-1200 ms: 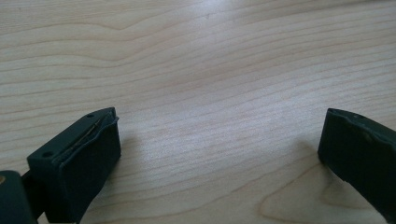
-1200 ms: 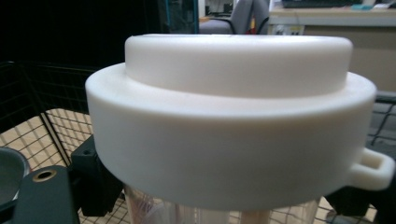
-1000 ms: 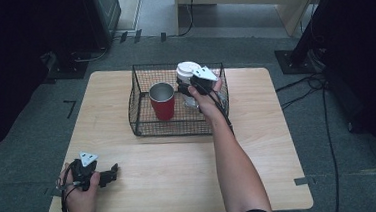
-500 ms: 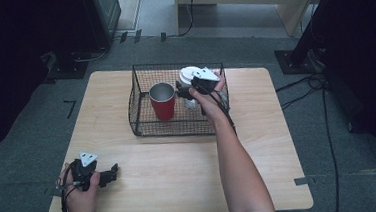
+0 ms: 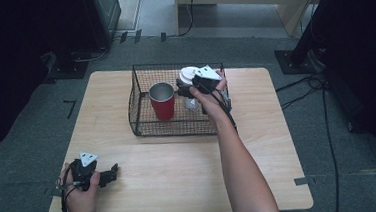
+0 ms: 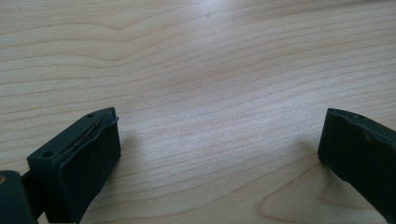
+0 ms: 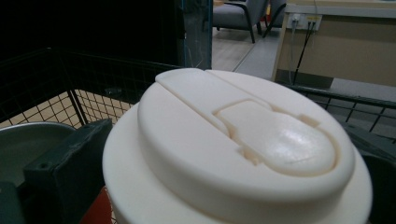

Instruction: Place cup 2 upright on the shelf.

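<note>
While I look for any lettering, I find none that I can read: the white lid (image 7: 238, 149) in my right gripper view bears a moulded flap and a ridge but no words, and the red cup (image 5: 162, 100) shows no print from above. The black wire basket (image 5: 139, 84) stands on the far half of the wooden table (image 5: 180, 171), and it holds two things: the red cup with its grey inside, upright at the basket's left, and a cup with the white lid (image 5: 189, 75), upright just to the right of the red one and near the basket's back wall. My right gripper (image 5: 191, 88) reaches into the basket over its right part, and the lidded cup sits between its two black jaws, one jaw at the lid's left flank and the other at its right edge. Those jaws have just been opening with the cup between them, and they now stand spread to either side of it; whether a pad touches the cup's wall I cannot tell. Behind the lid I see the basket's mesh and, at the lower left, the grey rim of the red cup. My left gripper (image 5: 111, 172) rests low at the near left corner of the table, well apart from the basket, its jaws wide apart over bare wood with nothing between them.
</note>
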### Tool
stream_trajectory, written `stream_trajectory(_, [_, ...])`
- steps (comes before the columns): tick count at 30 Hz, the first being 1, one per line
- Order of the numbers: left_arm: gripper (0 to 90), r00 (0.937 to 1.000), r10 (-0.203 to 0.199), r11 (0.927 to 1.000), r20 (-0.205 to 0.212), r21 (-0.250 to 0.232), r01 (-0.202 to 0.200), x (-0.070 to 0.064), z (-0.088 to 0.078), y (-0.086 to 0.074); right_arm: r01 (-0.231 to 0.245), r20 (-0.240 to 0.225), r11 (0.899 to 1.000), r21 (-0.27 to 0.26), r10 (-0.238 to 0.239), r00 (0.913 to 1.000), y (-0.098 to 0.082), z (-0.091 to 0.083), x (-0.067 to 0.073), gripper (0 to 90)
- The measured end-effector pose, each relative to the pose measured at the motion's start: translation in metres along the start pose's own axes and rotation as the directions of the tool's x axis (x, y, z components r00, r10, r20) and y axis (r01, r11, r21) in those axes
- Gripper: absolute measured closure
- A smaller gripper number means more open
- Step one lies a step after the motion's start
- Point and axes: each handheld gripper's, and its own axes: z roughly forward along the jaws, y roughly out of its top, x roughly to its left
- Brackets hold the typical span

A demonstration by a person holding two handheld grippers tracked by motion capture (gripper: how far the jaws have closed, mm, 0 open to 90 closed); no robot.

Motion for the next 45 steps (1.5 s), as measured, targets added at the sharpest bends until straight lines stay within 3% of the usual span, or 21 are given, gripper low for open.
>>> stream_trajectory(10, [0.0,1.0,-0.001,1.0,0.0,-0.001,0.001,0.0,0.0,0.0,0.018,-0.015,0.997,-0.07,-0.019,0.9997,0.012,-0.014,0.004,0.0])
stream_trajectory(14, [0.0,1.0,-0.001,1.0,0.0,-0.002,0.001,0.0,0.0,0.0,0.017,-0.041,0.993,-0.119,-0.022,0.9989,0.021,-0.023,0.008,0.0])
stream_trajectory(25, [0.0,1.0,-0.002,1.0,0.0,-0.002,0.002,0.0,0.0,0.0,0.041,-0.05,0.982,-0.182,-0.051,0.9974,0.036,-0.048,0.011,0.0])
stream_trajectory(35, [0.0,1.0,-0.002,1.0,0.0,-0.002,0.002,0.0,0.0,0.0,0.044,-0.046,0.974,-0.221,-0.055,0.9974,0.039,-0.077,0.001,0.0])
stream_trajectory(45, [0.0,1.0,0.0,1.0,0.0,-0.002,0.0,0.0,0.0,0.0,0.04,-0.026,0.972,-0.23,-0.047,0.9985,0.029,-0.107,-0.014,0.0])
